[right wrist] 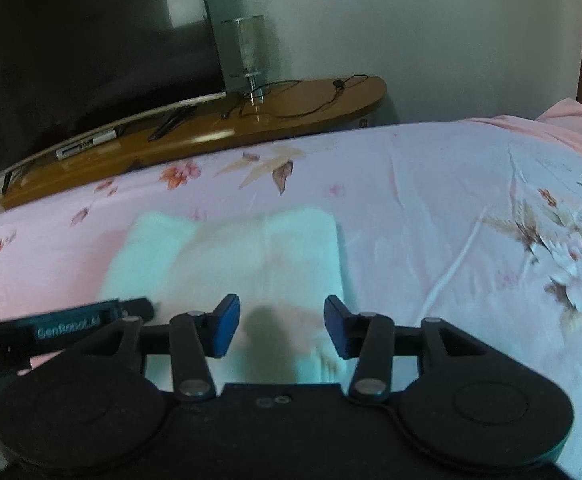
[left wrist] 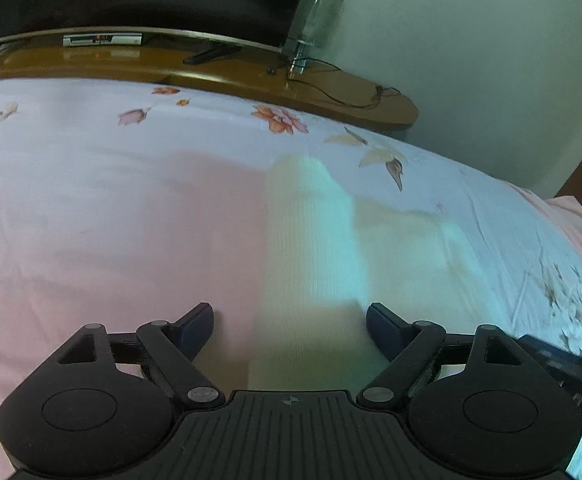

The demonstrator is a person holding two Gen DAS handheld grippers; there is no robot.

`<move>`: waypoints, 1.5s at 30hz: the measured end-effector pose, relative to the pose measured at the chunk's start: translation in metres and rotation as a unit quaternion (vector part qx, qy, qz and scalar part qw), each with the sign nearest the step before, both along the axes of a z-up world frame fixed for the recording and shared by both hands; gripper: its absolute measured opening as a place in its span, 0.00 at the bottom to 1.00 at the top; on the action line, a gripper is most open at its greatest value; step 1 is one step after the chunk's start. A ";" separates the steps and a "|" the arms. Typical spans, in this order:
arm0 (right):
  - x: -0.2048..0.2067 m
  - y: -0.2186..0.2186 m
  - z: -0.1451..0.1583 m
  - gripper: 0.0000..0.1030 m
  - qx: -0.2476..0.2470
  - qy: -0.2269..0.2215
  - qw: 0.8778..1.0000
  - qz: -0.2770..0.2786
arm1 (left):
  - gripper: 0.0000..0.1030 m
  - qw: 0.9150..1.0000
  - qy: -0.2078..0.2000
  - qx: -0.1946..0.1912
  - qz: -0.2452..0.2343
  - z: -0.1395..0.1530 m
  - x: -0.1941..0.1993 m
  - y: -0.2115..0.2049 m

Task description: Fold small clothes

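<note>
Left wrist view: left gripper [left wrist: 290,330] jaws spread wide, nothing pinched. Pale cream ribbed knit garment [left wrist: 311,264] lies flat on pink floral bed sheet [left wrist: 91,220], running forward from between the pads.

Right wrist view: right gripper [right wrist: 282,326] jaws part-way apart, released, above the garment's [right wrist: 251,256] near edge; no pad presses it.

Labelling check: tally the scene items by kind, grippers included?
Grippers: 2, left gripper and right gripper
White garment: 1
Floral bedsheet: 1
TV: 1
Wooden stand: 1
Glass lamp: 1
Total: 7
</note>
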State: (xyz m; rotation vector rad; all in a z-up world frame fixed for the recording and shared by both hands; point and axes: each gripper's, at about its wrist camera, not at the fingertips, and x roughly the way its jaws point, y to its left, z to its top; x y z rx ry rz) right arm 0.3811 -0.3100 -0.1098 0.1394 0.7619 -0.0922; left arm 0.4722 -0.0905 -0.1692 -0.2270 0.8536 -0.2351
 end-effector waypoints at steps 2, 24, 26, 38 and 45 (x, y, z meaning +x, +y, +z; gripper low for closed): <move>-0.006 0.003 -0.004 0.44 -0.004 0.010 1.000 -0.003 | 0.81 1.000 0.002 -0.003 -0.001 0.000 -0.009 0.002; -0.103 0.003 -0.020 0.43 0.030 0.052 0.998 -0.030 | 0.81 0.998 0.019 0.026 -0.063 -0.004 -0.102 0.008; -0.110 0.001 -0.023 0.43 0.046 0.054 0.997 -0.035 | 0.81 0.997 0.017 0.028 -0.064 -0.004 -0.105 0.008; -0.122 -0.002 -0.023 0.17 0.061 0.046 0.996 -0.044 | 0.81 0.997 0.014 0.040 -0.064 -0.005 -0.112 0.003; -0.127 -0.002 -0.017 0.20 0.067 0.030 0.996 -0.058 | 0.81 0.997 0.015 0.042 -0.062 -0.005 -0.111 0.002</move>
